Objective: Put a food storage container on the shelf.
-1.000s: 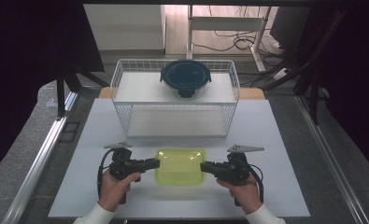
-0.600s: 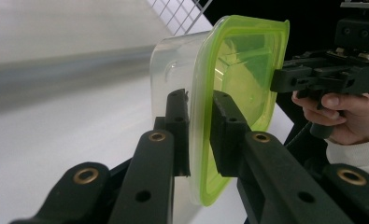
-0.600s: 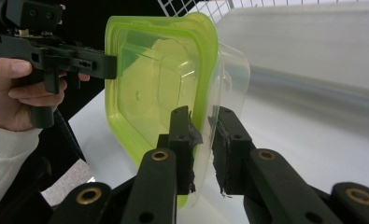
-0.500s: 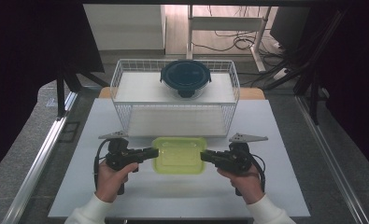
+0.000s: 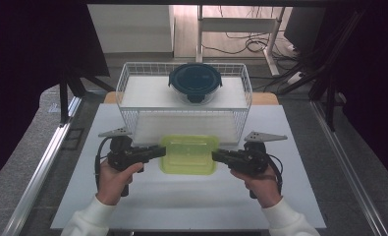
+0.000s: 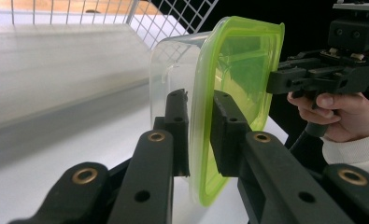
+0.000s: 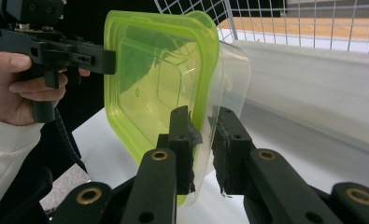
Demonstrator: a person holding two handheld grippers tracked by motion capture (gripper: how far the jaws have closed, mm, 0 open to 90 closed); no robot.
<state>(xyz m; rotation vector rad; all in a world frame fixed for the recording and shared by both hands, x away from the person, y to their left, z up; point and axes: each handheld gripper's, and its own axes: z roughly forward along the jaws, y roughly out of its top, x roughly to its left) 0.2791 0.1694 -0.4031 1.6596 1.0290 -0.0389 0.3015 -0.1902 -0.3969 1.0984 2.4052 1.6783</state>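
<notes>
High view, left to right. At lower left of centre, the left gripper (image 5: 158,151) is clamped on the left rim of the lidded container (image 5: 188,154); its own view shows one jaw on the green lid side and the other against the clear wall, the rim pinched between them. The container, a clear rectangular tub under a lime-green lid, sits at the centre of the frame, lid facing up, just in front of the wire basket (image 5: 132,73) that occupies the upper middle. Its long axis runs left to right across the frame, from one gripper to the other, and it appears to be held level above the white surface (image 5: 181,206) rather than resting on it, though the gap cannot be confirmed from above. At lower right of centre, the right gripper (image 5: 216,156) grips the opposite rim in the same manner. Opposed grips on the short ends probably keep the tub balanced and stop it tipping or rotating while carried. On the basket's white shelf stands a round dark-blue lidded bowl (image 5: 195,82), well apart from the container; the open shelf beside it is a plausible destination.
</notes>
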